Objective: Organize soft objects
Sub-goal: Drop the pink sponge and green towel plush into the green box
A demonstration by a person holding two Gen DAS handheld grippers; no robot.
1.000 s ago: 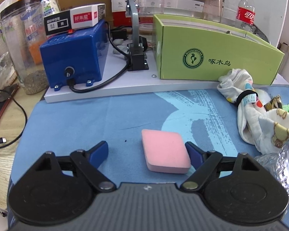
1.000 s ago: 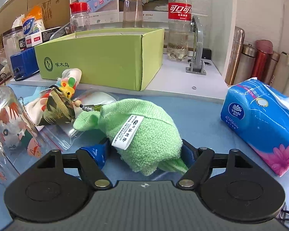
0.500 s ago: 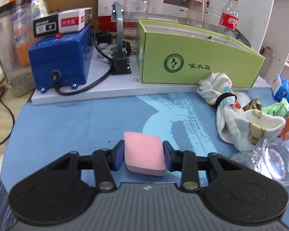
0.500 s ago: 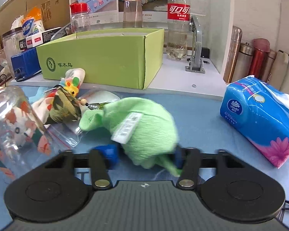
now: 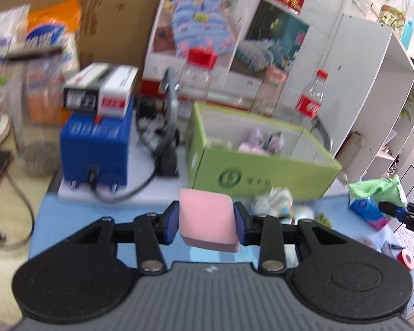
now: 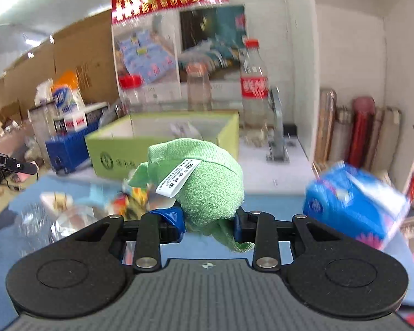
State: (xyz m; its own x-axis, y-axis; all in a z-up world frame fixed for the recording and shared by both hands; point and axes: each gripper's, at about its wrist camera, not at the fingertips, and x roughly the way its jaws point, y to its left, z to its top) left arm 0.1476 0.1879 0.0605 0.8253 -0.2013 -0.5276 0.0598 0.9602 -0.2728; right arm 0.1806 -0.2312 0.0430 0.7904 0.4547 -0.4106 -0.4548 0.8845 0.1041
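Observation:
My left gripper [image 5: 206, 226] is shut on a pink sponge [image 5: 207, 222] and holds it in the air in front of the open green box [image 5: 262, 176]. My right gripper [image 6: 208, 222] is shut on a green towel [image 6: 204, 182] with a white label, lifted above the blue mat. The towel also shows in the left wrist view [image 5: 375, 187] at the far right. The green box [image 6: 162, 143] holds some small soft items. White patterned cloths [image 5: 273, 201] lie on the mat below the box.
A blue machine [image 5: 96, 149] with a cable stands left of the box. Bottles [image 5: 310, 102] and jars stand behind it. A blue tissue pack [image 6: 353, 207] lies at the right. A clear glass [image 6: 63, 215] lies on the mat at the left. Flasks [image 6: 361, 132] line the right wall.
Both grippers have risen from the mat with their loads, the sponge and the towel, and now look down into the green box. The right gripper closed on the towel.

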